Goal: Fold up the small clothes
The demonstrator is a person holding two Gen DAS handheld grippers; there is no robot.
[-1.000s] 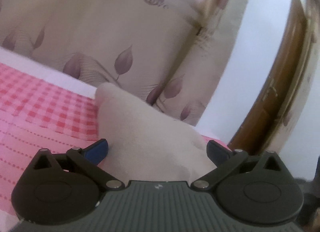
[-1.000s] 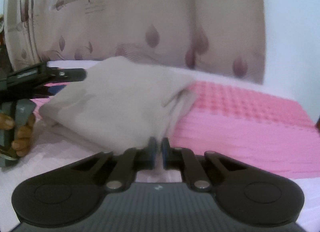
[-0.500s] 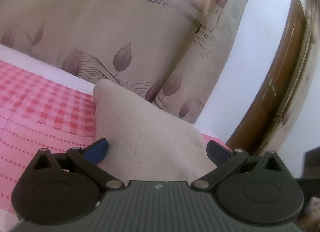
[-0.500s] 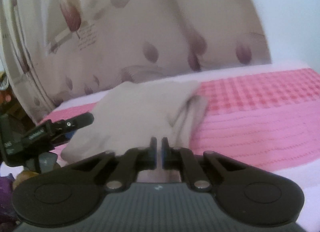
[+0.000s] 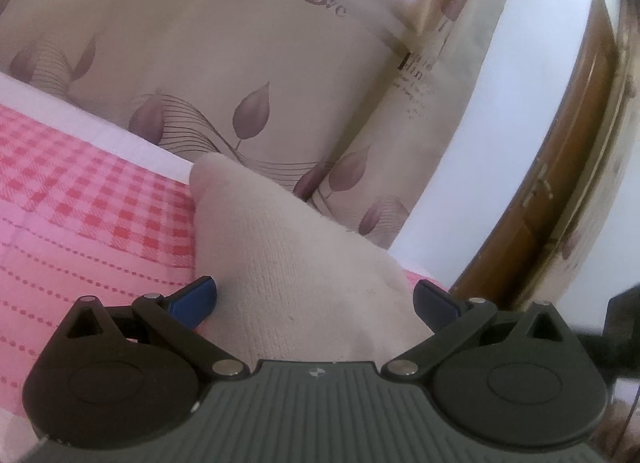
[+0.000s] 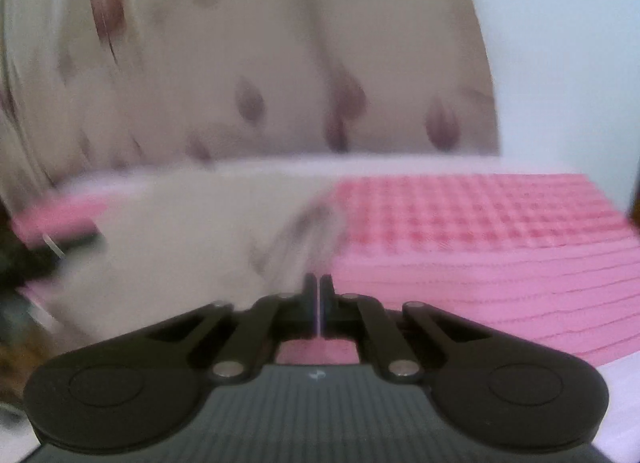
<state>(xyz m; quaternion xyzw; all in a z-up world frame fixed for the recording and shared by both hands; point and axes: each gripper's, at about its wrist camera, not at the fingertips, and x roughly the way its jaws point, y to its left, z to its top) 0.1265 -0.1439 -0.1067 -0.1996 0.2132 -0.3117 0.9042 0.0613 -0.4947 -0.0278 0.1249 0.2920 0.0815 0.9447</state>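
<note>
**Left claw spread around cloth, right claw pinched together**

Left claw [image 5: 314,297] stands wide open, its blue pads on either side of a beige knit cloth [image 5: 288,263] that lies folded on a pink checked cover [image 5: 80,203]; the pads do not grip it. Behind hangs a curtain [image 5: 240,63] printed with purple leaves and the word "love" in a round badge; smaller lines of print there are too blurred to read. Further right come a white wall [image 5: 500,123] and a brown door [image 5: 560,203].

Right claw [image 6: 319,289] has its fingers all but touching, with nothing seen between them. In its blurred view the cloth [image 6: 192,231] lies left of the fingers, the cover [image 6: 480,255] right.
</note>
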